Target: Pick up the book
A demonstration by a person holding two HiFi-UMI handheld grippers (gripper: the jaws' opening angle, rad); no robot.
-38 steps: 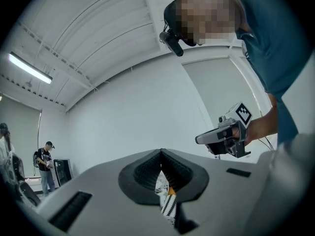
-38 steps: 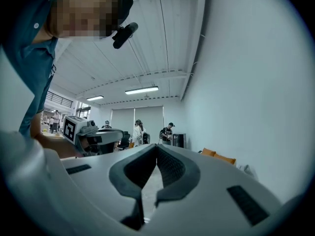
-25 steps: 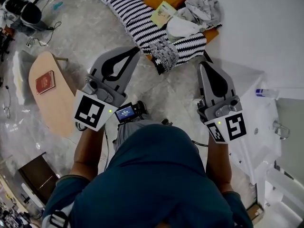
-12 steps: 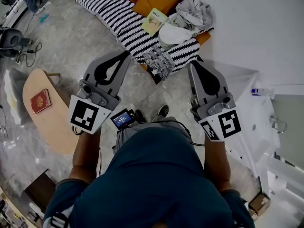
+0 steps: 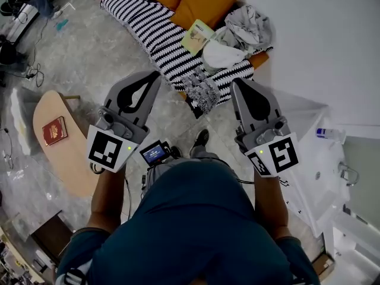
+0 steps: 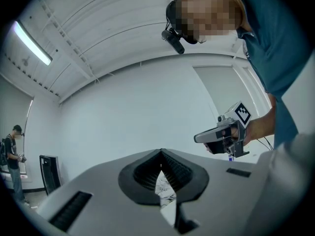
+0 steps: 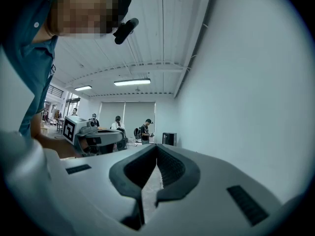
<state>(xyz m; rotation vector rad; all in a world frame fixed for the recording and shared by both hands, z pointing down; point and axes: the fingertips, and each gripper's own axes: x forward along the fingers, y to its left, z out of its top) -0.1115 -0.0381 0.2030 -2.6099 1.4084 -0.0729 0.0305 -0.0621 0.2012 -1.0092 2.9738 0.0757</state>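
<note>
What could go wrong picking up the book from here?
Two books show: a small red book on the oval wooden table and a pale yellow-green book on the black-and-white striped mattress, so the wrong one might get taken. The left gripper and right gripper are both shut; either must open before gripping.

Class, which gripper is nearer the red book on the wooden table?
Left. In the head view the left gripper hangs right of the red book; the right gripper is farther right again.

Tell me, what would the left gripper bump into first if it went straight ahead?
Probably the white wall; held level, the left gripper looks aimed above the striped couch, though depth is unclear.
</note>
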